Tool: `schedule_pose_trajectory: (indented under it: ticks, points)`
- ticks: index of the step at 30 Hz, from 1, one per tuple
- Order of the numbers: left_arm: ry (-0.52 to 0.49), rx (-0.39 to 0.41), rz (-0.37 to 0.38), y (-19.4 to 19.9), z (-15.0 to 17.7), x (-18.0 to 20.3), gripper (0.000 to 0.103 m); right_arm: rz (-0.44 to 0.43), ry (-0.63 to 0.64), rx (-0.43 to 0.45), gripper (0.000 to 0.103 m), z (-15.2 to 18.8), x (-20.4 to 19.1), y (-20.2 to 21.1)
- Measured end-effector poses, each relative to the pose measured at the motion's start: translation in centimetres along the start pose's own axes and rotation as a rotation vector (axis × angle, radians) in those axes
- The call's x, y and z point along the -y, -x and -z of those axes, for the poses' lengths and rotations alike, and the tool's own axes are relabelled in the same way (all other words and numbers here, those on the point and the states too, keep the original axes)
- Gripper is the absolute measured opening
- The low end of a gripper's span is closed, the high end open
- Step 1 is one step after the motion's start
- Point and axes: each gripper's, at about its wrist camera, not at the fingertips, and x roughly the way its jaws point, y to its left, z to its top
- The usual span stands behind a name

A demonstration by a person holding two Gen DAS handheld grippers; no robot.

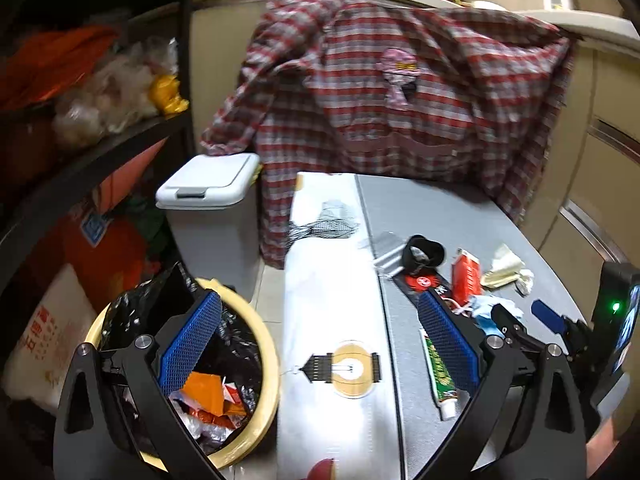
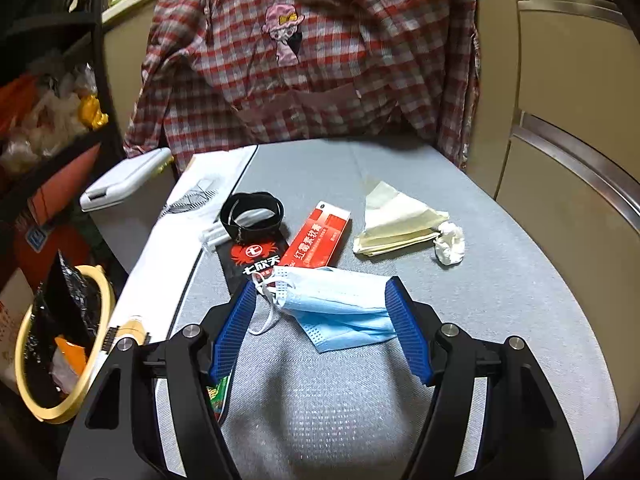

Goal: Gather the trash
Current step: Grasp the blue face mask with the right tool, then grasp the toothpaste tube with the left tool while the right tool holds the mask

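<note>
A crumpled light-blue face mask [image 2: 340,308] lies on the grey table [image 2: 500,320]. My right gripper [image 2: 320,300] stands low around it, jaws apart. The mask's right edge touches the right pad [image 2: 404,320], and its ear loops lie by the left pad. Behind it lie a red box [image 2: 320,236], a yellowish napkin [image 2: 396,216], a white tissue ball [image 2: 450,244], a black band [image 2: 252,212] and a black packet [image 2: 256,260]. My left gripper [image 1: 318,304] is open and empty. It hovers between the yellow-rimmed trash bin [image 1: 268,344] and a green tube [image 1: 440,372].
A white lidded bin [image 1: 208,184] stands on the floor behind the trash bin. A plaid shirt [image 1: 380,112] hangs behind the table. Dark shelves [image 1: 100,152] full of bags fill the left. A white printed cloth [image 1: 328,280] covers the table's left strip. Cabinets [image 2: 560,160] stand at right.
</note>
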Motion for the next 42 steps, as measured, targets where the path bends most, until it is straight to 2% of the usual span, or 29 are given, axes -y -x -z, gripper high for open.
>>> schedule_pose_trajectory:
  ticks: [8, 9, 10, 12, 14, 22, 27, 31, 35, 39, 42]
  points:
    - [0.094, -0.04, -0.01, -0.8, -0.1, -2.7, 0.095, 0.035, 0.039, -0.028, 0.067, -0.1, -1.2, -1.9]
    - [0.098, -0.042, -0.009, -0.8, -0.1, -2.8, 0.095, 0.035, 0.051, -0.036, 0.062, -0.1, -1.5, -2.1]
    - [0.102, -0.045, -0.008, -0.8, -0.1, -3.0, 0.095, 0.039, 0.059, -0.037, 0.039, -0.1, -1.6, -2.2]
    - [0.103, -0.045, -0.005, -0.8, -0.1, -3.1, 0.095, 0.041, 0.077, -0.046, 0.003, -0.2, -1.7, -2.4]
    - [0.099, -0.043, -0.01, -0.8, -0.1, -3.0, 0.095, 0.039, 0.058, -0.049, 0.003, -0.3, -1.3, -2.0]
    - [0.097, -0.075, 0.021, -1.6, 0.7, -1.9, 0.095, 0.037, -0.065, 0.063, 0.002, -2.3, 2.2, 2.9]
    - [0.096, -0.1, 0.056, -2.7, 3.0, 1.9, 0.095, 0.067, -0.121, 0.08, 0.002, -2.7, 4.8, 5.0]
    - [0.041, -0.093, 0.077, -2.8, 5.7, 5.5, 0.095, 0.072, -0.165, 0.092, 0.002, -2.8, 6.6, 6.3]
    - [0.0, -0.146, 0.116, -3.8, 8.1, 7.9, 0.094, 0.071, -0.185, 0.109, 0.002, -2.9, 7.7, 7.3]
    - [-0.061, -0.193, 0.145, -4.7, 9.2, 9.2, 0.086, 0.067, -0.206, 0.116, 0.002, -2.9, 8.4, 7.9]
    - [-0.067, -0.236, 0.162, -5.6, 9.6, 9.4, 0.074, 0.07, -0.221, 0.111, 0.002, -2.8, 8.9, 7.9]
